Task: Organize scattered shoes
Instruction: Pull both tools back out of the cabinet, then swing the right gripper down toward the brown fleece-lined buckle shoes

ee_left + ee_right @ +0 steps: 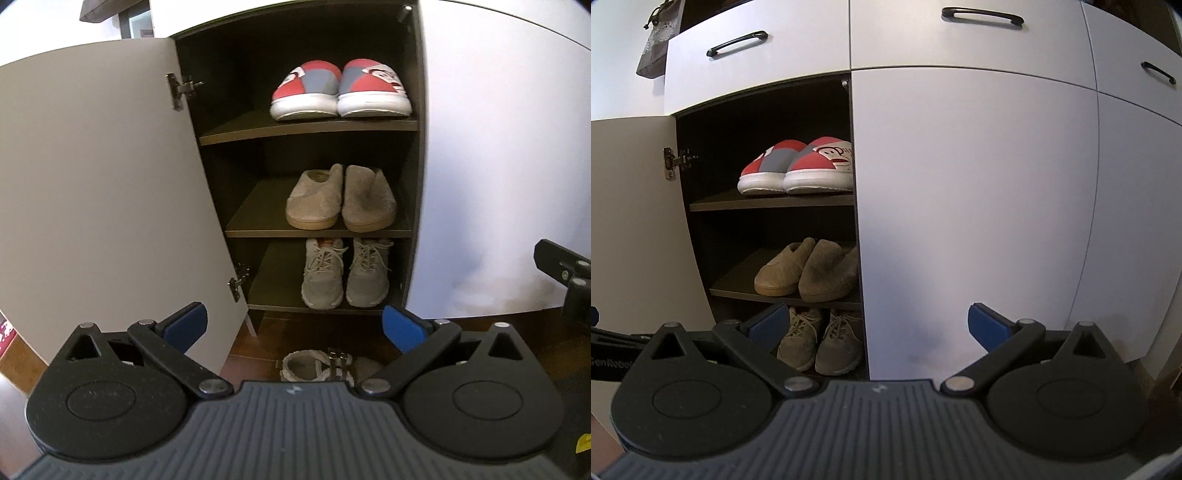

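Left gripper [295, 326]: jaws apart, empty. Right gripper [879, 326]: jaws apart, empty. Below left jaws, on floor: fleece slippers [314, 365]. Ahead, in open cabinet [415, 147], rising: sneakers [345, 275], tan slippers [341, 197], red slippers [340, 90].

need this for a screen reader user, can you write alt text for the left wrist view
An open shoe cabinet holds three pairs, one per shelf: red and grey slippers on top, beige slippers in the middle, grey sneakers at the bottom. The open, empty left tongs hover above fleece-lined shoes on the floor.
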The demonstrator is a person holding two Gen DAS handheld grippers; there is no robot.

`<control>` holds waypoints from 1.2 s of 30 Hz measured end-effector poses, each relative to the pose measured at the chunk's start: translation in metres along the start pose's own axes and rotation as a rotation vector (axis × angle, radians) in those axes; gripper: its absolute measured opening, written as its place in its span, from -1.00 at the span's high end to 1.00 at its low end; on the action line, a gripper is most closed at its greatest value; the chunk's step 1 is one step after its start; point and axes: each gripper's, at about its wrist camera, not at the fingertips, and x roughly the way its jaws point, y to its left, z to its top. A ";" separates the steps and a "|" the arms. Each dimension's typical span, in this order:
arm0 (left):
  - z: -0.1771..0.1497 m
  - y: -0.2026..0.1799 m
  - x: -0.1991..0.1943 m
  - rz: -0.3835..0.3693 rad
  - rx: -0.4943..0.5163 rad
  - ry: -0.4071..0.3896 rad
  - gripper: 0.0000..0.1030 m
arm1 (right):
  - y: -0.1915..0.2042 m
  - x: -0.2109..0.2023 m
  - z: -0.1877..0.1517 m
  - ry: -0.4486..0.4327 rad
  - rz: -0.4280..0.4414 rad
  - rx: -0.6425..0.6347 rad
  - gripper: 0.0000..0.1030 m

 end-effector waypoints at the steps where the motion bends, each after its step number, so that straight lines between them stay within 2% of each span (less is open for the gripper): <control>1: 0.000 -0.002 -0.001 -0.003 0.004 -0.004 -0.99 | -0.001 -0.001 0.000 -0.002 -0.002 0.001 -0.97; 19: -0.002 -0.024 -0.009 -0.019 0.037 0.011 -0.99 | -0.017 -0.011 0.000 -0.009 -0.012 0.018 -0.97; 22: -0.003 -0.029 -0.006 -0.027 0.089 0.030 -0.99 | -0.020 -0.009 -0.003 -0.004 -0.003 0.014 -0.97; 25: -0.011 -0.032 0.007 -0.057 0.229 0.059 -0.99 | -0.026 0.001 -0.013 -0.002 0.022 -0.015 -0.97; 27: -0.034 -0.029 0.032 -0.032 0.365 0.063 -0.99 | -0.030 0.011 -0.026 0.002 0.050 -0.050 -0.98; 30: -0.073 -0.016 0.075 -0.045 0.435 0.104 -0.99 | -0.031 0.042 -0.064 0.054 0.108 -0.152 -0.98; 33: -0.123 0.000 0.130 -0.077 0.411 0.221 -0.99 | -0.018 0.085 -0.125 0.162 0.182 -0.292 -0.97; 36: -0.170 0.008 0.172 -0.141 0.374 0.310 -0.98 | 0.006 0.118 -0.170 0.245 0.280 -0.378 -0.87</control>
